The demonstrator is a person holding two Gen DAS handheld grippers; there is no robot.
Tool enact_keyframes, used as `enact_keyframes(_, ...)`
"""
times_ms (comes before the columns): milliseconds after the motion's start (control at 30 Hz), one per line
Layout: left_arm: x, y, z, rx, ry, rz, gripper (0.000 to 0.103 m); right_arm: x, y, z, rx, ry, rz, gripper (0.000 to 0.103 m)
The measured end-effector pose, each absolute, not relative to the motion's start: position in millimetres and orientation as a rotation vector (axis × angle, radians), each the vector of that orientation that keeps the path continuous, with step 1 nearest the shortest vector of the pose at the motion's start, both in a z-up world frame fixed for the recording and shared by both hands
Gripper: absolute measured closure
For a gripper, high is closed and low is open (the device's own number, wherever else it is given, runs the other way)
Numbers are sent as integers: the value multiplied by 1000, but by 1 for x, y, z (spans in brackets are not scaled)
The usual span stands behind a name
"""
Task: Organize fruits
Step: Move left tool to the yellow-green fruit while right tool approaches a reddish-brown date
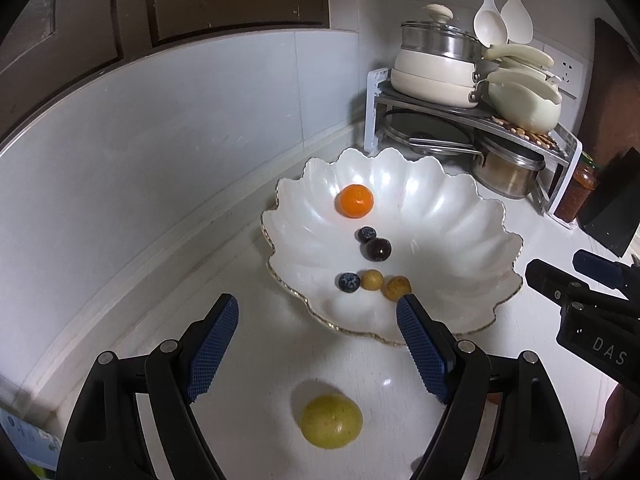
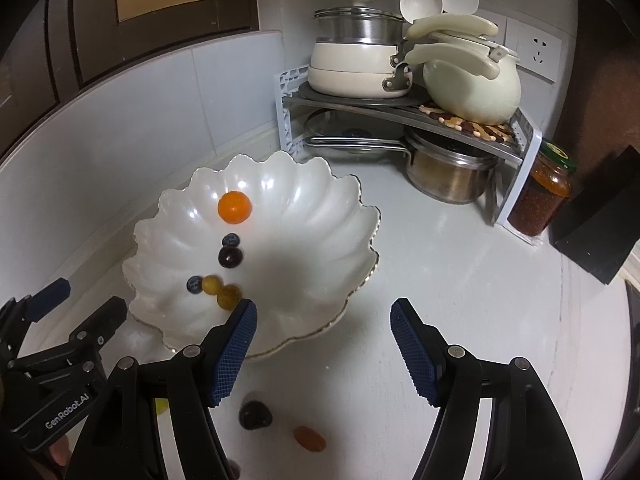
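The left gripper hangs over the white counter with its 2 blue pads wide apart and nothing between them. A yellow-green fruit lies on the counter just under it, closer in than the pads and not touching them.

The right gripper is also wide and holds nothing. 2 small fruits lie on the counter below it: a dark fruit and a reddish-brown fruit, near each other.

The white scalloped bowl sits just ahead of both grippers. Inside it are 6 fruits: an orange fruit at the far side, a blueberry touching a dark cherry, then another blueberry beside 2 small yellow fruits.
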State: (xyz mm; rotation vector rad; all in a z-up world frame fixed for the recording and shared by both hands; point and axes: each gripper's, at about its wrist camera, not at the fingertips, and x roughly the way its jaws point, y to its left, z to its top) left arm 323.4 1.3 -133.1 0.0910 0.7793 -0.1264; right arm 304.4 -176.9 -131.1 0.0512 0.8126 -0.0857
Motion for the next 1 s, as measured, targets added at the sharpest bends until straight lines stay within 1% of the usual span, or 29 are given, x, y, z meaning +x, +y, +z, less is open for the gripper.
enact_keyframes(500,292,3,-143,111,779,-118,22,275,-177,-142,49,818,-99,33)
enact_keyframes(1000,279,8,-161,125,791,-103,22,256,-173,-158,52,825,-112,33)
